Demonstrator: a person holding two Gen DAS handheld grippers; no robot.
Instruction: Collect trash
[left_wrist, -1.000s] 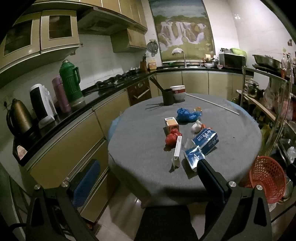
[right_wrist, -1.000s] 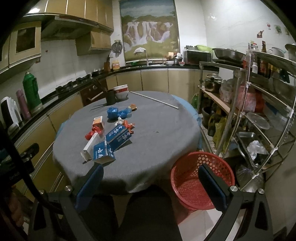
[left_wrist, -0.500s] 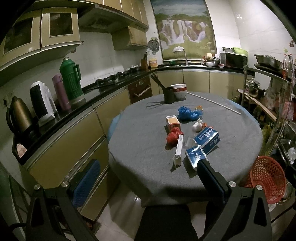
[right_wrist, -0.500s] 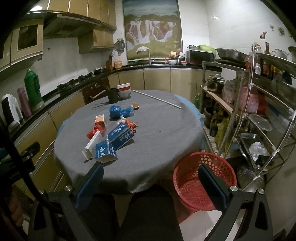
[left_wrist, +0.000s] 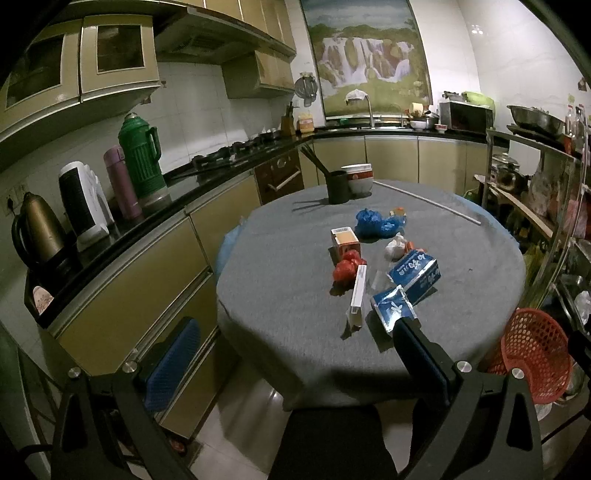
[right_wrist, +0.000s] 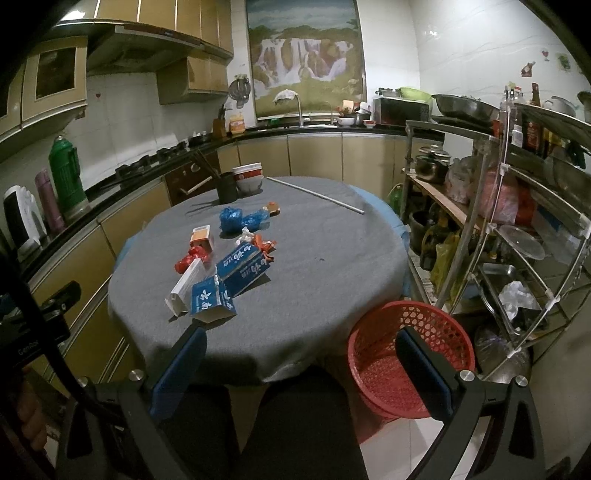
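While both our claws, left claw (left_wrist: 291, 354) and right claw (right_wrist: 301, 363), gape wide and empty, trash (right_wrist: 225, 264) lies mid-tabletop (right_wrist: 325, 258); the red basket (right_wrist: 410, 354) sits at four o'clock.

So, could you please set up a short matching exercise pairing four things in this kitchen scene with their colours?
Things:
1. basket on the floor
2. thermos on the counter
3. crumpled bag on the table
4. tablecloth

Colours:
A. grey
B. blue
C. red
D. green

Pairs: 1-C, 2-D, 3-B, 4-A
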